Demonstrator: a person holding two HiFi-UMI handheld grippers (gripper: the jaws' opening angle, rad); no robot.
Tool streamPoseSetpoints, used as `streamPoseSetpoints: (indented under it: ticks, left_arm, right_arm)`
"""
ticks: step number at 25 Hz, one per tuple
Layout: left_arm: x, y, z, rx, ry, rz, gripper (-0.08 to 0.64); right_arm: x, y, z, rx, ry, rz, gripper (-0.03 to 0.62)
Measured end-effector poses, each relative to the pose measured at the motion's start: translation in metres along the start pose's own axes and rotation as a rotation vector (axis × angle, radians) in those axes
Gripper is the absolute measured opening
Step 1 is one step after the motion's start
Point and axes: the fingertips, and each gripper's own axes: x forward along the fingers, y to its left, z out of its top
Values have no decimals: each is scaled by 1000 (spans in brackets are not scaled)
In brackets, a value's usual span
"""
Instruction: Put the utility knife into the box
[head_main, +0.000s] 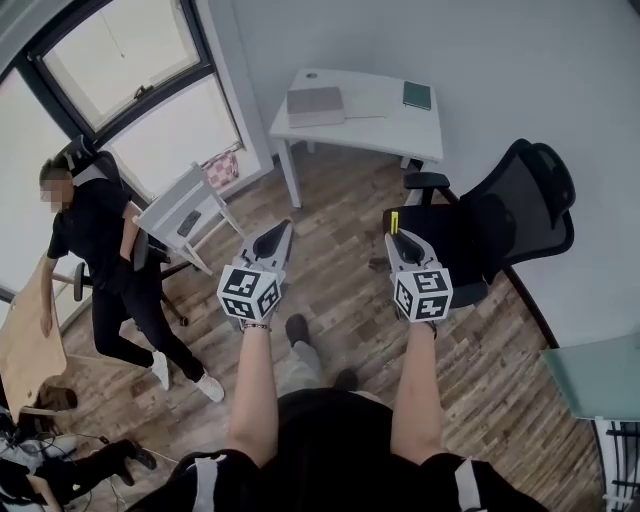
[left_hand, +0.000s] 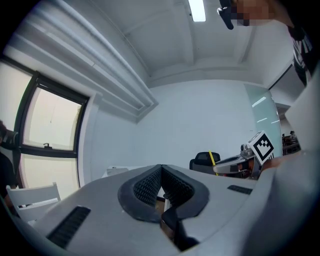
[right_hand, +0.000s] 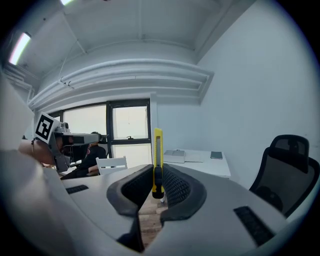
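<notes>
Utility knife (right_hand: 158, 145), right gripper view: clamped upright in the right tool (right_hand: 157, 172), long axis crosswise to the jaws; left gripper view: left tool (left_hand: 161, 172) closed, empty; head view: white worktop (head_main: 380, 125) ahead, well apart; box not identifiable.

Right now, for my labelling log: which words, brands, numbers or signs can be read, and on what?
None can be read.
On the left marker cube and right marker cube: square patterns only, no letters.
On the utility knife: no print shows.
On the green book on the white table: too small to tell.
</notes>
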Motion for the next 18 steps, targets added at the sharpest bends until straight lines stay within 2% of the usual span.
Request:
streamPoseSetpoints:
  ticks: [10,18]
  left_arm:
    - [96,93,33,-10,-19,-67,25]
    - [140,164,43,-2,-3,-103,26]
  right_arm:
    - [105,-31,46,13,-8,-69,72]
    - [179,-31,61,32,0,-103,72]
